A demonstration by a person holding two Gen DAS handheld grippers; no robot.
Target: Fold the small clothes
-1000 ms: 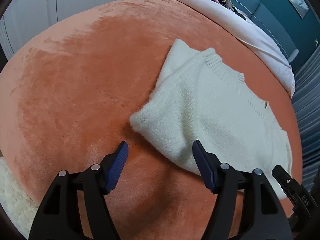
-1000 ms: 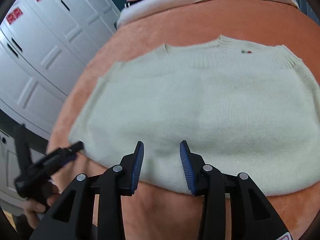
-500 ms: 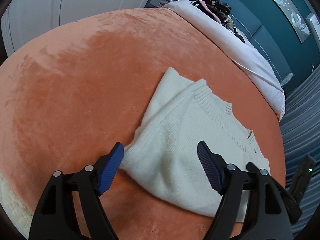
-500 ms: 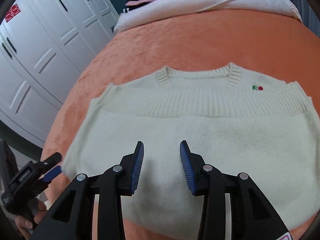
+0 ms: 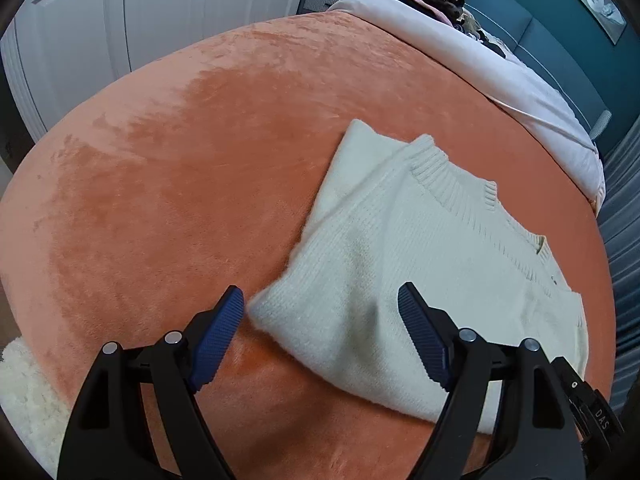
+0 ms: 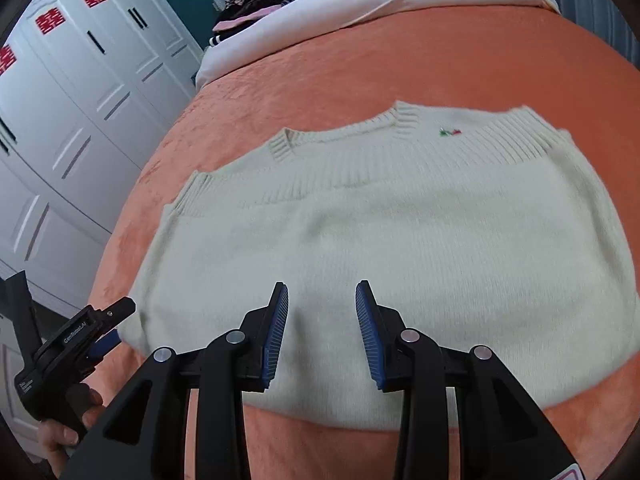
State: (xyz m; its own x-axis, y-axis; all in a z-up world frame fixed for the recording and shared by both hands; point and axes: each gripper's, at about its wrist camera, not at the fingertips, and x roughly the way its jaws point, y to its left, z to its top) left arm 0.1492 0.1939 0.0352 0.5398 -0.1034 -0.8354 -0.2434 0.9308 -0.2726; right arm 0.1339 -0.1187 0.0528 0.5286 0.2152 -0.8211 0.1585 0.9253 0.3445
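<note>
Cream sweater, orange blanket

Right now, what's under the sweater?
The sweater lies flat on the orange blanket, which shows all around its edges. It is folded, a second knit layer peeking out at the far edge. Anything between or beneath the layers is covered.

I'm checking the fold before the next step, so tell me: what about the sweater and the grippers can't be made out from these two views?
- Sweater near hem: right wrist view, covered by the right gripper.
- Its right corner: left wrist view, behind that gripper's arm.
- Embroidered motif: right wrist view, blurred and too small to identify.
- Left gripper jaws: in the right wrist view, seen side-on at the frame's edge.
- Layers under the fold: hidden in both views.
</note>
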